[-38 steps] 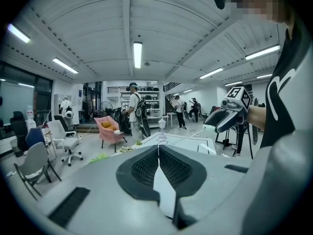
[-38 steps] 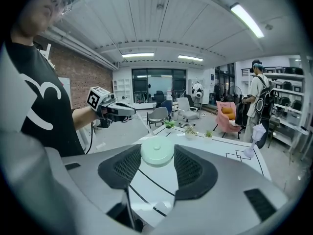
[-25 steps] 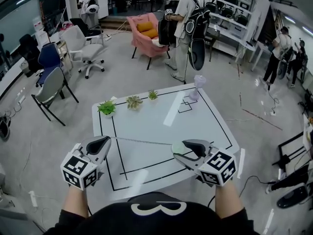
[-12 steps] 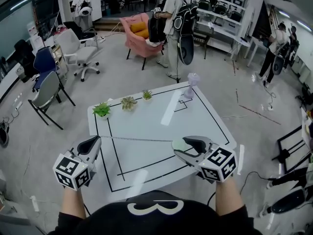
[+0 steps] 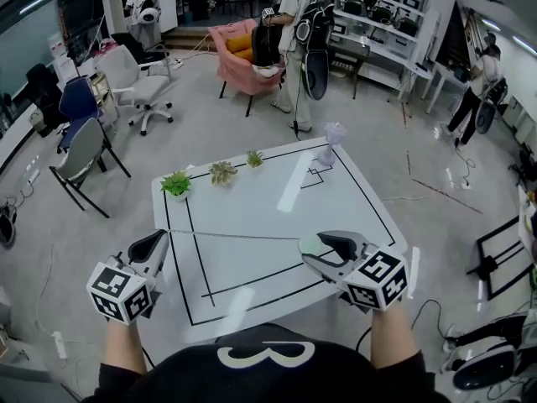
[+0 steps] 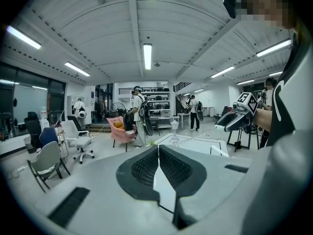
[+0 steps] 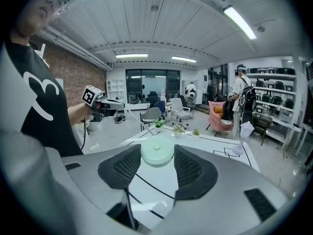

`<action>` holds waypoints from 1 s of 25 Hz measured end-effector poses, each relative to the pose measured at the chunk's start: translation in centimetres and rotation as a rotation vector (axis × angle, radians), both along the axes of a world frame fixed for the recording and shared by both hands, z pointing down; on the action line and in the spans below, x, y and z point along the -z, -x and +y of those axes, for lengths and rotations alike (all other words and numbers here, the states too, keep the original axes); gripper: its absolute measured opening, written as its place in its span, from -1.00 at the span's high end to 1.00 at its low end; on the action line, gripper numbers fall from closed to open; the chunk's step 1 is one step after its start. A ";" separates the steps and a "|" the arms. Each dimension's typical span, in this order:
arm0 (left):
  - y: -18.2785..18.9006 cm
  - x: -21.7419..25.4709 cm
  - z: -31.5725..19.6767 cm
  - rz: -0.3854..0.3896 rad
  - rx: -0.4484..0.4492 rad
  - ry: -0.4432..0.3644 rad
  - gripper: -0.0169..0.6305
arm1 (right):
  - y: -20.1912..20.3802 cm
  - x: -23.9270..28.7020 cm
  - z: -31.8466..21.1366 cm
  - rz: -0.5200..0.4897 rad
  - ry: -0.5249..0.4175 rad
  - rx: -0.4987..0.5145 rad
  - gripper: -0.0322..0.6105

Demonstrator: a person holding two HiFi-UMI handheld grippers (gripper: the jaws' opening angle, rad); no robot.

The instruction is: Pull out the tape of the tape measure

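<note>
A pale green round tape measure (image 5: 309, 244) (image 7: 157, 155) sits between the fingers of my right gripper (image 5: 315, 243) (image 7: 157, 150), which is shut on its case above the white table (image 5: 277, 200). The thin tape (image 5: 235, 237) (image 7: 138, 122) runs out of it, taut and nearly level, to my left gripper (image 5: 159, 240) (image 6: 158, 155). That gripper's jaws are pressed together on the tape's end over the table's near left edge. From the left gripper view I see the right gripper (image 6: 234, 121) off to the right; the right gripper view shows the left gripper (image 7: 110, 103) at the left.
The table has black line markings. Three small potted plants (image 5: 177, 183) stand along its far left edge and a pale vase-like object (image 5: 333, 141) at the far right corner. Chairs (image 5: 84, 154), a pink armchair (image 5: 239, 53) and standing people (image 5: 302, 32) are on the floor beyond.
The left gripper has drifted slightly left, away from the right one, and the tape stretched between them looks a little longer. Both grips are unchanged.
</note>
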State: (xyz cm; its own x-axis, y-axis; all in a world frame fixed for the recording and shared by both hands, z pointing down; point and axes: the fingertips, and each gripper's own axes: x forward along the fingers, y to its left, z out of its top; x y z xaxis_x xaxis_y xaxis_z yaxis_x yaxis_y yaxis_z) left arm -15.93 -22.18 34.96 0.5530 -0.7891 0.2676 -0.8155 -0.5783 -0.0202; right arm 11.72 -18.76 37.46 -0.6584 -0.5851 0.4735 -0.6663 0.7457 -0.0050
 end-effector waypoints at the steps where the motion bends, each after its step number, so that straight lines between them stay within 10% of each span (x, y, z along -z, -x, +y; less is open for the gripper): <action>1: -0.2 -0.1 0.1 0.000 -0.006 0.003 0.91 | 0.1 -0.1 0.0 -0.001 0.000 0.002 0.22; 25: -4.3 -9.7 -0.3 -0.062 -0.059 0.249 0.91 | -1.5 -8.7 -3.6 0.045 0.176 -0.036 0.22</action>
State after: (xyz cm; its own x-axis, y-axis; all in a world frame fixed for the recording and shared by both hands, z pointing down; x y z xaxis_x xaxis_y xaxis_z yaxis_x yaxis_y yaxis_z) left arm -11.66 -22.51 44.71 0.5727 -0.6614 0.4843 -0.7817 -0.6185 0.0797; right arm 13.19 -22.34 46.17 -0.6145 -0.5135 0.5989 -0.6949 0.7117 -0.1028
